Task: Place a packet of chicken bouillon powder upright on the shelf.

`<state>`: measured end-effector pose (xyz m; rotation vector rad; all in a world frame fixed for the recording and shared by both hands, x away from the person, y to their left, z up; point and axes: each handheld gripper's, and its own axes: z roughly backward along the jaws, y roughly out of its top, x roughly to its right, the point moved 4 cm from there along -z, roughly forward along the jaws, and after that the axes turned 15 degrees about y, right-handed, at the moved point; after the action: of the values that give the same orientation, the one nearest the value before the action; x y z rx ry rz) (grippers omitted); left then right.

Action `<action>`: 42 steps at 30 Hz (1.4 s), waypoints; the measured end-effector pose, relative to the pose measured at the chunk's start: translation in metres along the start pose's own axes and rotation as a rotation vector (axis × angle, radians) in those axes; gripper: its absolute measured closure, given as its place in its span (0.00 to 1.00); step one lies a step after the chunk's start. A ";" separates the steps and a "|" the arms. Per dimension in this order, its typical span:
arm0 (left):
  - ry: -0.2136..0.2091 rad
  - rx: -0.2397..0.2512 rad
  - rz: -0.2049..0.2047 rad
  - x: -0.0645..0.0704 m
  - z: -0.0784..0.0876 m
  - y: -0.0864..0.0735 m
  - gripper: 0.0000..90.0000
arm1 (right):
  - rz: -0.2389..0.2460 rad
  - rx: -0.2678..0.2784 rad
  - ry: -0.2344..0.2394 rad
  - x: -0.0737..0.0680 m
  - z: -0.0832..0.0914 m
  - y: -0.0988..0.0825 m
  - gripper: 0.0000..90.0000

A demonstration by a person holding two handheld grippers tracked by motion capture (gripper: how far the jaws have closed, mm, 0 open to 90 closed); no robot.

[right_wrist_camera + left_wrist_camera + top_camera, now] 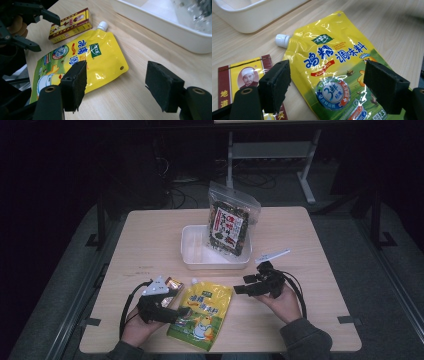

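While the high view is looking down on the pale wooden desk point(150, 235), it is showing one yellow spouted pouch point(202, 312), one small red-and-yellow box point(173, 285), one white tray point(192, 256) and one clear snack bag point(231, 222) leaning upright in that tray. The left tongs point(181, 311) are hovering at the pouch's left edge, and the right tongs point(239, 289) are hanging just off its upper right corner. The pouch is lying flat near the desk's front edge, between the two hands. One thin white strip point(272, 255) is lying right of the tray. Bare wood is stretching to both sides of the things, and the room beyond is lying dark, with cables and a grey frame on the floor.

In the left gripper view, the left tongs point(327, 87) are standing wide, nothing between the pads, with the pouch point(337, 62) lying under them. Its white cap point(282, 40) is pointing toward the tray point(249, 17), well apart from it. The box point(232, 80) is lying just beside the pouch.

In the right gripper view, the right tongs point(116, 83) are gaping wide over bare wood, holding nothing, the left pad overlapping the pouch's point(92, 60) near edge. The box point(71, 25) is lying just beyond the cap point(102, 25), and the other tongs point(37, 32) are opening at the far left.
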<state>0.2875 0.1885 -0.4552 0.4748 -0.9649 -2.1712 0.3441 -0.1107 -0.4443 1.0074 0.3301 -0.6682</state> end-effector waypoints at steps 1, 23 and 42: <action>-0.001 -0.004 -0.003 0.001 -0.001 0.000 0.26 | 0.002 -0.008 -0.006 0.001 -0.002 0.000 0.38; -0.012 -0.041 -0.013 0.004 -0.005 -0.003 0.31 | -0.144 -0.117 0.087 0.027 -0.045 -0.001 0.66; -0.011 -0.038 0.000 0.003 -0.006 -0.002 0.28 | -0.181 -0.096 0.166 0.034 -0.045 -0.003 0.99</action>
<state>0.2880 0.1841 -0.4607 0.4450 -0.9285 -2.1901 0.3697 -0.0855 -0.4877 0.9500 0.5995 -0.7264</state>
